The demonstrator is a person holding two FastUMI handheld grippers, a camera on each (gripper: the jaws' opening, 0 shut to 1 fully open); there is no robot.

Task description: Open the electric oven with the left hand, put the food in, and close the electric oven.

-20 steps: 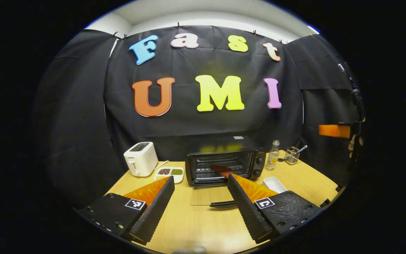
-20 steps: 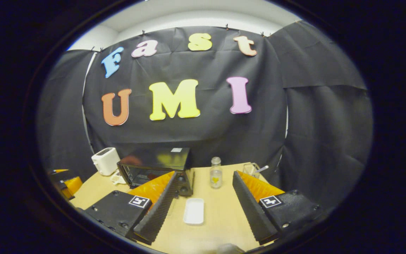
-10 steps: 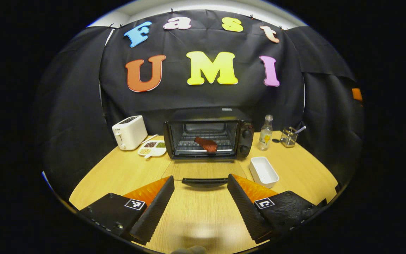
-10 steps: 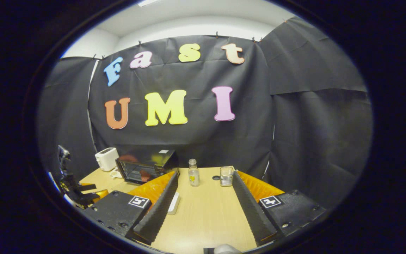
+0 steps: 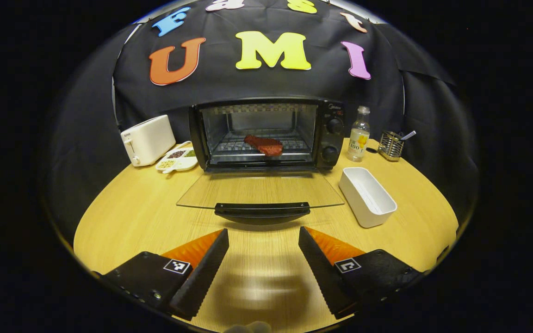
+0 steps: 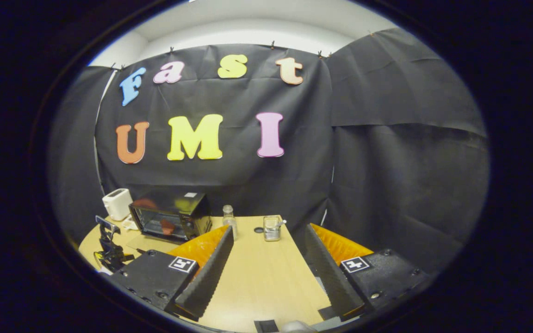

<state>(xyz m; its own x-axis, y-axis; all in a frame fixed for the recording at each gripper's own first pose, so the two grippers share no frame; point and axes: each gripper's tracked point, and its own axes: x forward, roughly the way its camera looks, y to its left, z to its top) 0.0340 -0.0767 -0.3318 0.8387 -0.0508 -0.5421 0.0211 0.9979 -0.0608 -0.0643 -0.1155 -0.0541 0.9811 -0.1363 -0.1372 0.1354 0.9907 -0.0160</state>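
Note:
The black electric oven (image 5: 331, 138) stands open at the back of the table. Its glass door (image 5: 259, 189) lies flat toward me, black handle (image 5: 262, 210) at the front edge. A red-brown piece of food (image 5: 263, 144) rests on the rack inside. My left gripper (image 5: 263, 236) is open and empty, low over the table just short of the handle. My right gripper (image 6: 269, 227) is open and empty too, off to the right of the oven (image 6: 170, 215). In the right gripper view the left gripper (image 6: 109, 247) sits small at the far left.
An empty white dish (image 5: 367, 196) lies right of the door. A toaster (image 5: 147, 139) and a sectioned plate (image 5: 177, 159) stand left of the oven. A bottle (image 5: 359, 134) and a wire holder (image 5: 392, 144) stand to its right. The round wooden table (image 5: 123, 217) ends close behind my left gripper.
My left gripper has come down and squared up in front of the open door. My right gripper has drawn back and swung right, away from the oven; the white dish has left its view.

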